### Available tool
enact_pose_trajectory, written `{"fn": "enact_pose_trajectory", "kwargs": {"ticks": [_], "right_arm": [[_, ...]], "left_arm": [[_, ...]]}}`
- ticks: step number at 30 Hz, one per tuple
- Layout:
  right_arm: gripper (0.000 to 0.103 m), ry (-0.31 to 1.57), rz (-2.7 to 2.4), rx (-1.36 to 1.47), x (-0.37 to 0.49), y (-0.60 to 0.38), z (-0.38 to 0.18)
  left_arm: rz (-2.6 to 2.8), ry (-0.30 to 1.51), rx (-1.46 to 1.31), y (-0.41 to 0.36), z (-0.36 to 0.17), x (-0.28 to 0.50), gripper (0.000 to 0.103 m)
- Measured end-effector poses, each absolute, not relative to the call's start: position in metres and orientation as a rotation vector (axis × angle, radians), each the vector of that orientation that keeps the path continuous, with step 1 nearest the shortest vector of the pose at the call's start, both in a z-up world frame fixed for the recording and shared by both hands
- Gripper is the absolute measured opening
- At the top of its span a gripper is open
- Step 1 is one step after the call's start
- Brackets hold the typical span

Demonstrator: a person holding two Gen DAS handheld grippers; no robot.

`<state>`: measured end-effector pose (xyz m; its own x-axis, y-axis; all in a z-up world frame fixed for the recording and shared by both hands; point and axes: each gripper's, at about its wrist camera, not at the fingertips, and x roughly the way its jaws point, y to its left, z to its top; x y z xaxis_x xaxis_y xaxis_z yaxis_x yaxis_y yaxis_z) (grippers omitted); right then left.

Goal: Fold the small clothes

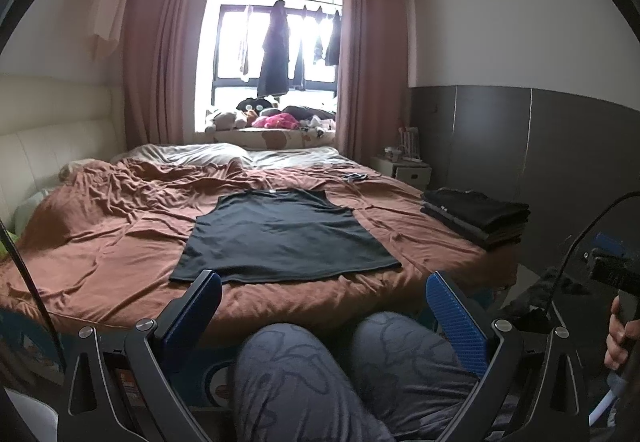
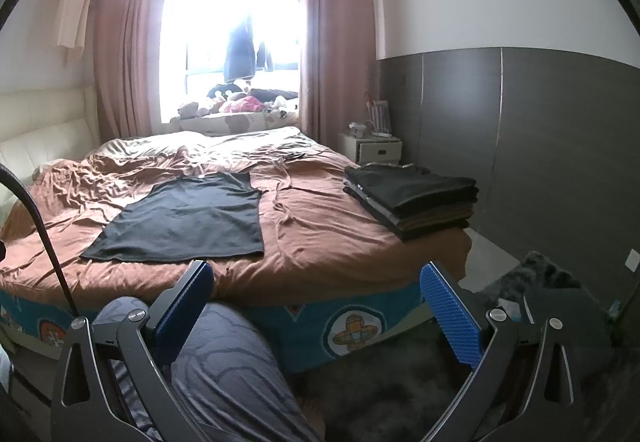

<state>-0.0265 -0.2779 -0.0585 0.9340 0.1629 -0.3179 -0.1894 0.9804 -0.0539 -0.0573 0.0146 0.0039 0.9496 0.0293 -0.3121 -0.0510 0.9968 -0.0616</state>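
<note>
A black sleeveless top (image 1: pixel 280 238) lies spread flat on the brown bedsheet (image 1: pixel 100 242), hem toward me; it also shows in the right wrist view (image 2: pixel 188 218). My left gripper (image 1: pixel 324 296) is open and empty, held back from the bed's near edge above my knees. My right gripper (image 2: pixel 318 288) is open and empty, also short of the bed edge, to the right of the top. A stack of folded dark clothes (image 2: pixel 416 198) sits on the bed's right corner, also seen in the left wrist view (image 1: pixel 478 218).
My legs in grey patterned trousers (image 1: pixel 340 374) sit below the grippers. A cream headboard (image 1: pixel 48 138) is at left, a white nightstand (image 2: pixel 374 148) at the far right, grey wall panels (image 2: pixel 520 130) on the right. Plush toys (image 1: pixel 272 118) line the windowsill. A dark rug (image 2: pixel 400 382) covers the floor.
</note>
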Motion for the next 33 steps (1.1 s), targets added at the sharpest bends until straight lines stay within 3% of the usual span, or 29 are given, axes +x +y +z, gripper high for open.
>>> {"fn": "enact_pose_trajectory", "kwargs": {"ticks": [33], "right_arm": [[0.103,0.512,0.186,-0.045,0.126,-0.237,-0.057]], "left_arm": [[0.203,0.545,-0.085,0.095,-0.031,0.082,0.103]]}}
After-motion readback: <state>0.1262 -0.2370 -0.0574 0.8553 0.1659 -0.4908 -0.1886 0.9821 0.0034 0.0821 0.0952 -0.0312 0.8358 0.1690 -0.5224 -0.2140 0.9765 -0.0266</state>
